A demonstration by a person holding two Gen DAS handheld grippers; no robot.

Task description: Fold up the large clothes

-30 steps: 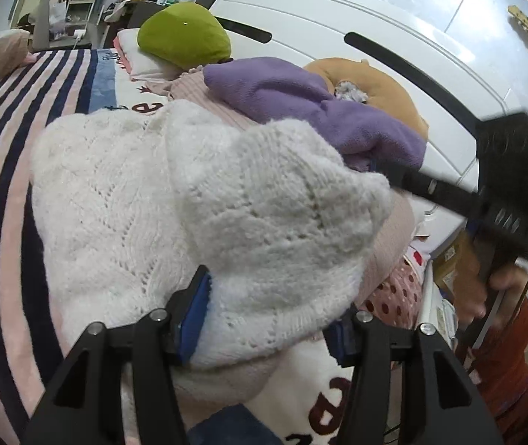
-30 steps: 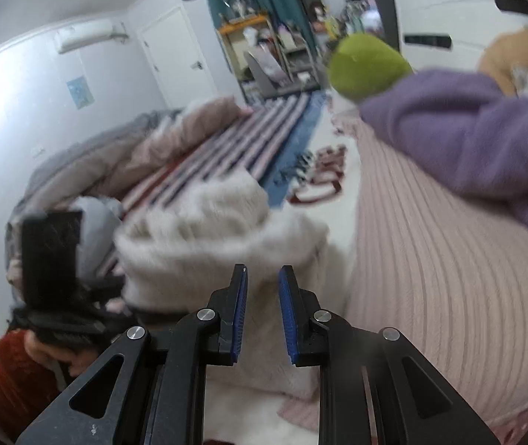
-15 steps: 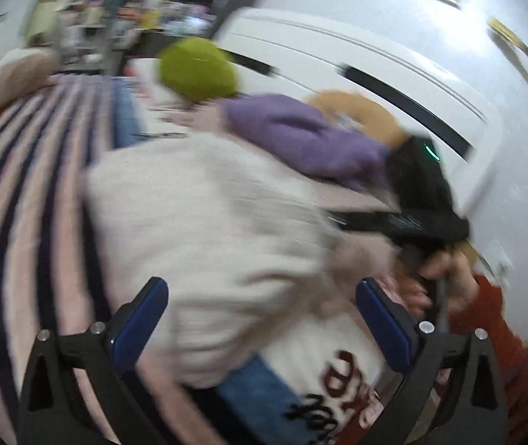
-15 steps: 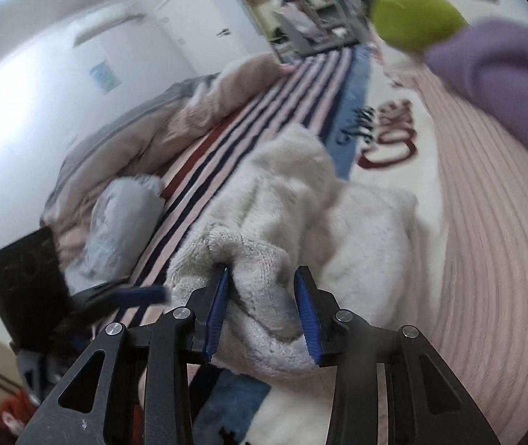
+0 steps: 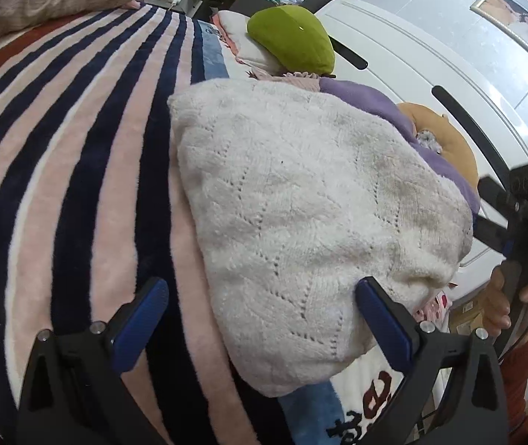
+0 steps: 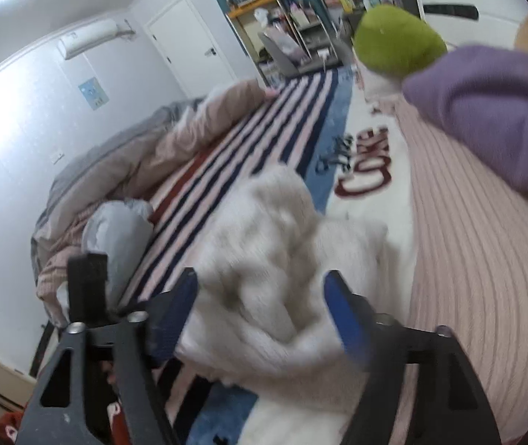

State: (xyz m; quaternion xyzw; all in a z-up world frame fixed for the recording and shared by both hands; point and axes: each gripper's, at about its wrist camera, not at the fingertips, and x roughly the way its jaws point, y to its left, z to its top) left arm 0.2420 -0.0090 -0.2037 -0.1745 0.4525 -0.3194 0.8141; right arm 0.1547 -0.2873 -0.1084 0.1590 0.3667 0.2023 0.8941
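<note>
A cream knitted sweater [image 5: 301, 200] lies folded in a bundle on the striped blanket [image 5: 78, 148]. My left gripper [image 5: 260, 311] is open, its jaws wide to either side of the sweater's near edge, not closed on it. In the right wrist view the same sweater [image 6: 275, 259] lies bunched and blurred between the spread jaws of my right gripper [image 6: 260, 307], which is open. The right gripper also shows at the right edge of the left wrist view [image 5: 523, 222], held in a hand.
A purple garment [image 5: 393, 111] [image 6: 486, 111] and a green cushion [image 5: 289, 37] [image 6: 397, 40] lie past the sweater by a white headboard [image 5: 430, 74]. A pink ribbed cover [image 6: 478, 259] lies to the right. A rumpled duvet [image 6: 134, 155] is piled far left.
The left gripper opened and let go of the sweater, which now lies flatter on the blanket. The right gripper closed around a fold half a second ago, then opened wide.
</note>
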